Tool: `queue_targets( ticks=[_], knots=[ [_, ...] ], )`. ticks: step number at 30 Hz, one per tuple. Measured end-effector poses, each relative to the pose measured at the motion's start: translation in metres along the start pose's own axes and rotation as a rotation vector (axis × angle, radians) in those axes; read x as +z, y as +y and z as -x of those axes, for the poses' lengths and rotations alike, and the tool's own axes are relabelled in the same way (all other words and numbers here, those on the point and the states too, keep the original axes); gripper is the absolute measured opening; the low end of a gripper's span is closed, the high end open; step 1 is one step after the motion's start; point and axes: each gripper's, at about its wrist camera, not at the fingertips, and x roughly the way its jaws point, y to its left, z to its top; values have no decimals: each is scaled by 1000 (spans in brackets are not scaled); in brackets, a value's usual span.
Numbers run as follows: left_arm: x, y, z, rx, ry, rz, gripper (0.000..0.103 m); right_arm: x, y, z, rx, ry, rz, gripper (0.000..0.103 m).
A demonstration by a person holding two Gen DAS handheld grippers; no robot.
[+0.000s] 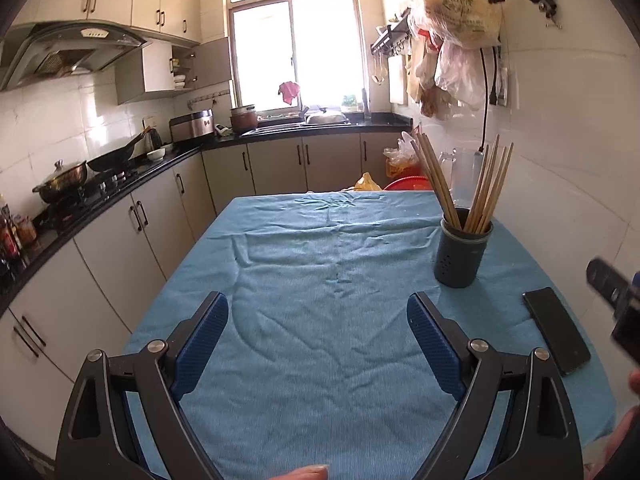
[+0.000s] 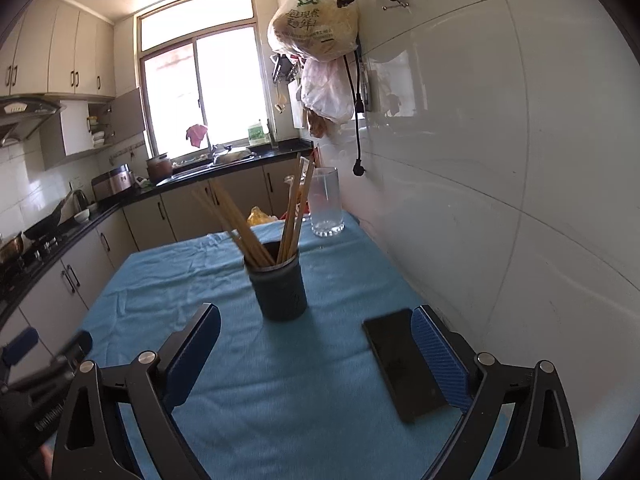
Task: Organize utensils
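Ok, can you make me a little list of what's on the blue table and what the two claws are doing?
table cover: blue cloth
holder: dark cup, upright on the cloth
inside it: wooden chopsticks, leaning two ways
beside it: black phone, lying flat
behind it: clear glass jug near the wall
left claw: open, nothing in it
right claw: open, nothing in it, facing the cup

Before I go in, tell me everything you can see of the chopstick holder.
The chopstick holder is a dark grey-blue round cup, matte like plastic, with small perforations low on its side. It stands upright on the blue tablecloth, near the wall side of the table. Wooden chopsticks lean out of it in two splayed bunches. Neither gripper touches it; a black phone lies apart beside it.
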Motion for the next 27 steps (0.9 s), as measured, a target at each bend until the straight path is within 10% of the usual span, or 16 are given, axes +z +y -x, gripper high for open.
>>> queue_targets(
  ticks=[27],
  knots=[
    [-40,-2,11,0,67,-21,90,-47,23,12,18,54,72,99]
  ],
)
